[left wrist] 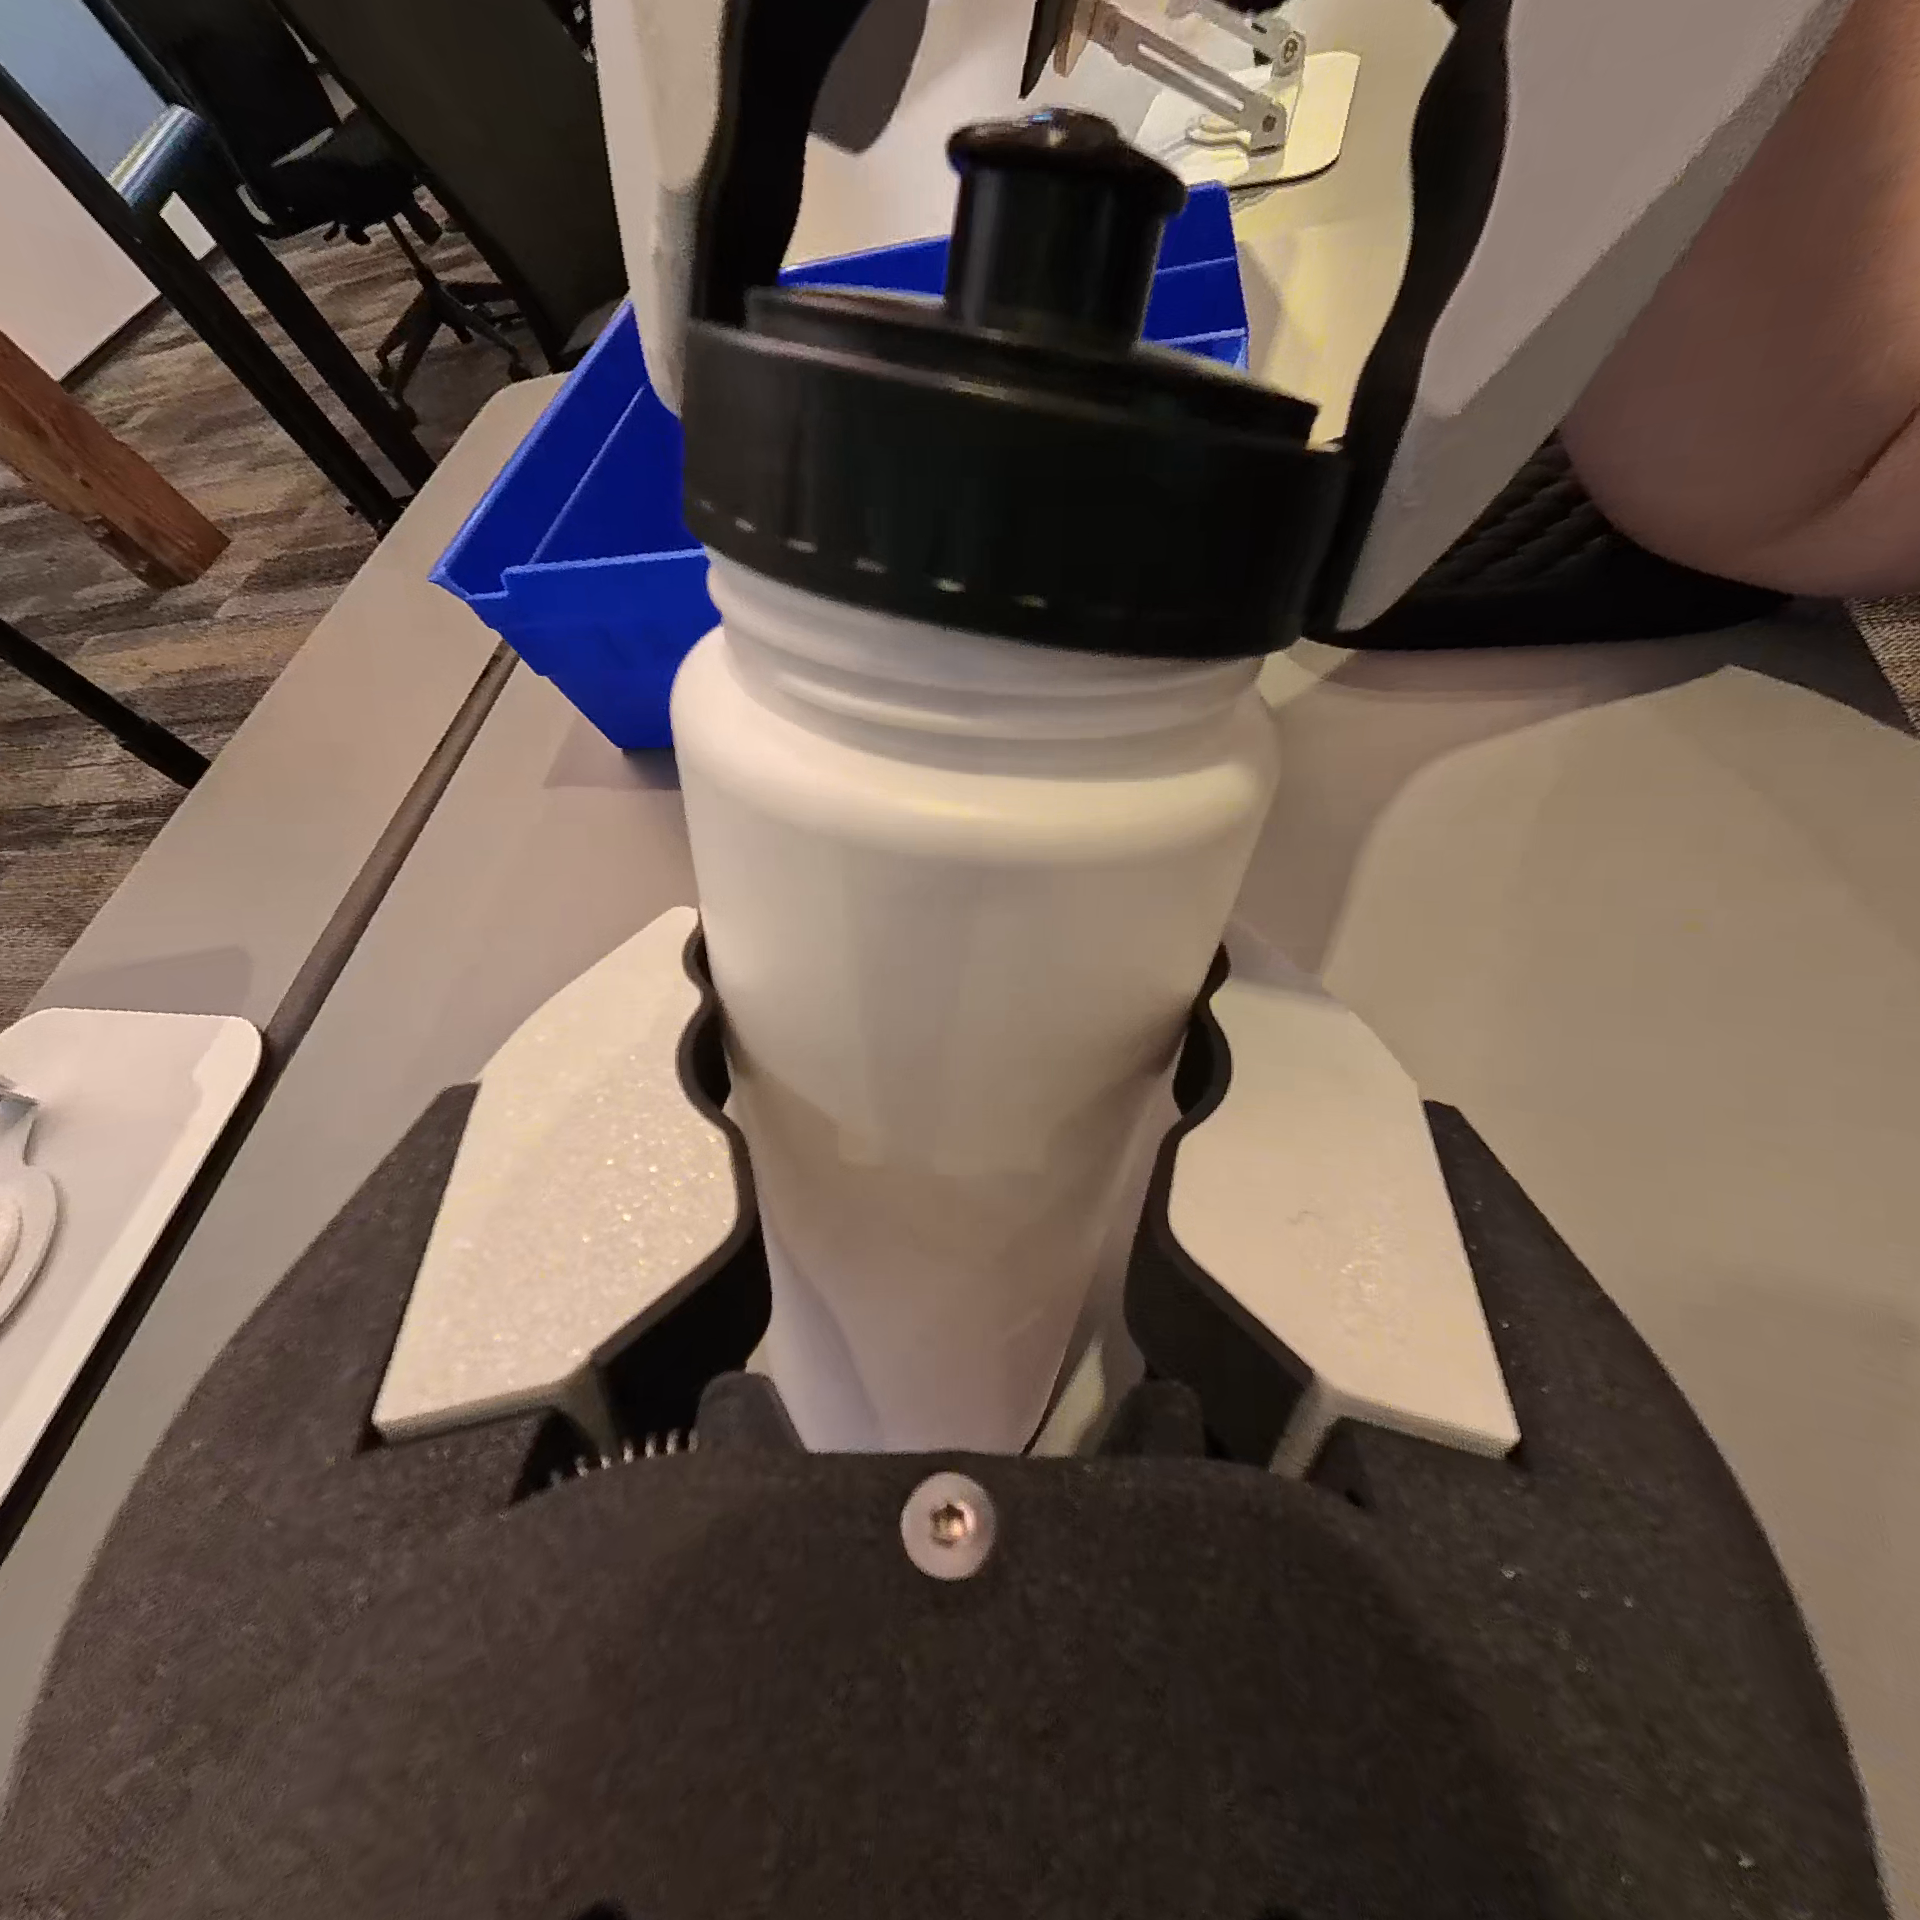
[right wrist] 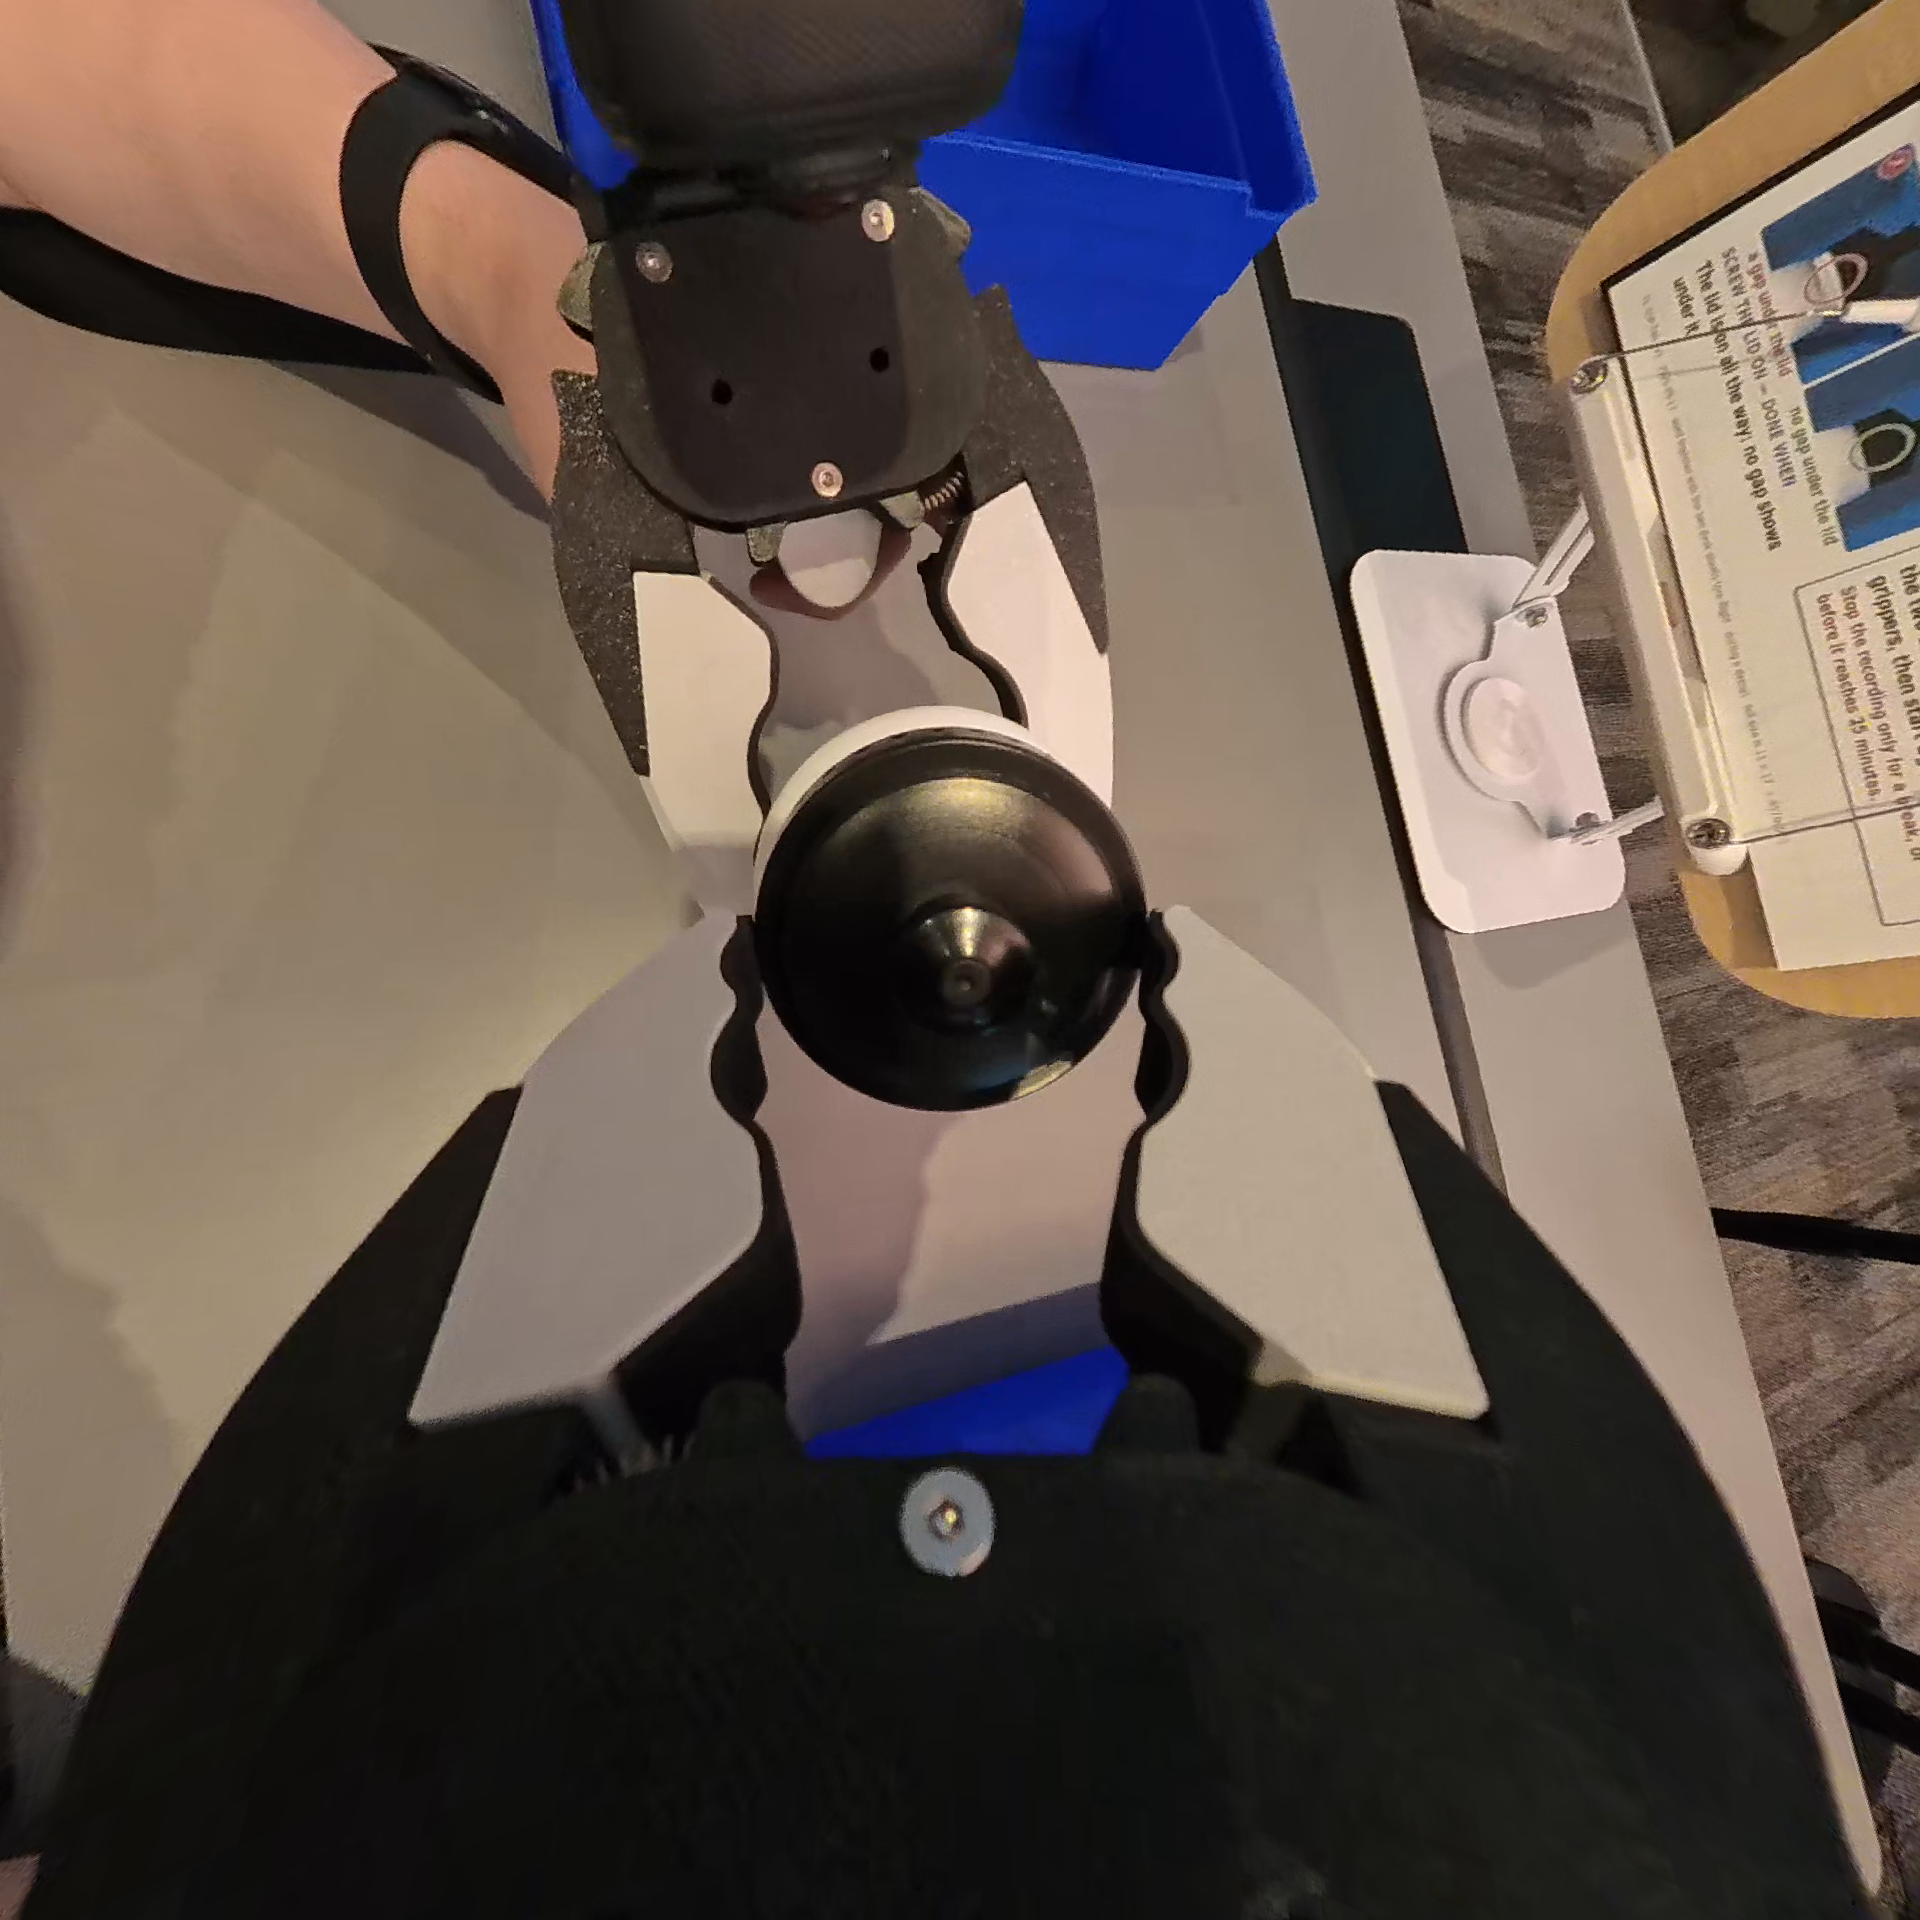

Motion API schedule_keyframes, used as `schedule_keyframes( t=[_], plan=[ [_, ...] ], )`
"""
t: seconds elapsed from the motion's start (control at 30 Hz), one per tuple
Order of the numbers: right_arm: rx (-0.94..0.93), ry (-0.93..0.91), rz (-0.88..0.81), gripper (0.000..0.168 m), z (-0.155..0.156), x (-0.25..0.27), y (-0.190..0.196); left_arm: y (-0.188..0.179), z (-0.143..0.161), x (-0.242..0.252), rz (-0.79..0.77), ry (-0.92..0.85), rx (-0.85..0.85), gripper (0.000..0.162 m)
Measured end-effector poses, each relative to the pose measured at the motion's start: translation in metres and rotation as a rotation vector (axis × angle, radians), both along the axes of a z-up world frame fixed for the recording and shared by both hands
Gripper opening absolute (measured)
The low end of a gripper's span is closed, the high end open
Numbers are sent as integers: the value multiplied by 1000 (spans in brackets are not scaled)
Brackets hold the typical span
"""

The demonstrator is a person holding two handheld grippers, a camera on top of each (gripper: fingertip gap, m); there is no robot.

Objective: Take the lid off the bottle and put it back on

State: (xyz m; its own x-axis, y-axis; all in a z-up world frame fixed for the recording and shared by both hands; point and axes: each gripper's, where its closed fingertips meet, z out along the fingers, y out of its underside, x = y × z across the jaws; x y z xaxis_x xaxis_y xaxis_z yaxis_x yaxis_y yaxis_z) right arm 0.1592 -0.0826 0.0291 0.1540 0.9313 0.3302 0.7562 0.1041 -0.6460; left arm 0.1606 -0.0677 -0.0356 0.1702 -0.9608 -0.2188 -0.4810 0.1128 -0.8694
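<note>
Clamped low around the white bottle [left wrist: 966, 935], the left claw [left wrist: 951, 1039] is holding it upright over the grey worktop [left wrist: 1558, 935]. From above, the right claw [right wrist: 940, 997] is reaching straight down the bottle's long axis, its fingertips pressing opposite sides of the black lid [left wrist: 997, 488]. That lid is sitting tilted, with bare threads showing beneath, so it is probably only partly screwed. Behind, a blue bin [left wrist: 582, 582] is standing; its contents are hidden.

One white bottle [left wrist: 966, 935], one black screw lid [left wrist: 1013, 488] with one spout. Two grippers: left gripper [left wrist: 956, 1049], right gripper [right wrist: 940, 1003]. One blue bin [right wrist: 1122, 218], one grey table [left wrist: 1558, 987], one white stand base [right wrist: 1455, 748], one instruction sheet [right wrist: 1766, 540].
</note>
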Motion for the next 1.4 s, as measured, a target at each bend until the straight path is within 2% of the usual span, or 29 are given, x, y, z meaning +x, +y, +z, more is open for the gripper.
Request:
schedule_keyframes(
  t=[0.13,0.27,0.47,0.7,1.03,1.2,1.4],
  plan=[
    [-29,19,-33,72,4,-6,7,4,2,-2,9,-29,-26,86],
    [-97,4,-41,72,7,-18,25,17,6,-9,37,-129,-102,86],
    [-177,-183,19,72,8,-33,36,26,8,-18,26,-228,-145,86],
    [-187,-377,-1,72,7,-42,39,26,9,-22,-23,-329,-184,86],
    [-197,-548,-6,72,6,-49,38,22,10,-25,-83,-394,-231,86],
    [-233,-549,-4,73,6,-49,39,22,10,-25,-88,-394,-232,86],
    [-217,-453,10,72,11,-54,40,21,10,-25,-94,-397,-237,86]
  ],
)
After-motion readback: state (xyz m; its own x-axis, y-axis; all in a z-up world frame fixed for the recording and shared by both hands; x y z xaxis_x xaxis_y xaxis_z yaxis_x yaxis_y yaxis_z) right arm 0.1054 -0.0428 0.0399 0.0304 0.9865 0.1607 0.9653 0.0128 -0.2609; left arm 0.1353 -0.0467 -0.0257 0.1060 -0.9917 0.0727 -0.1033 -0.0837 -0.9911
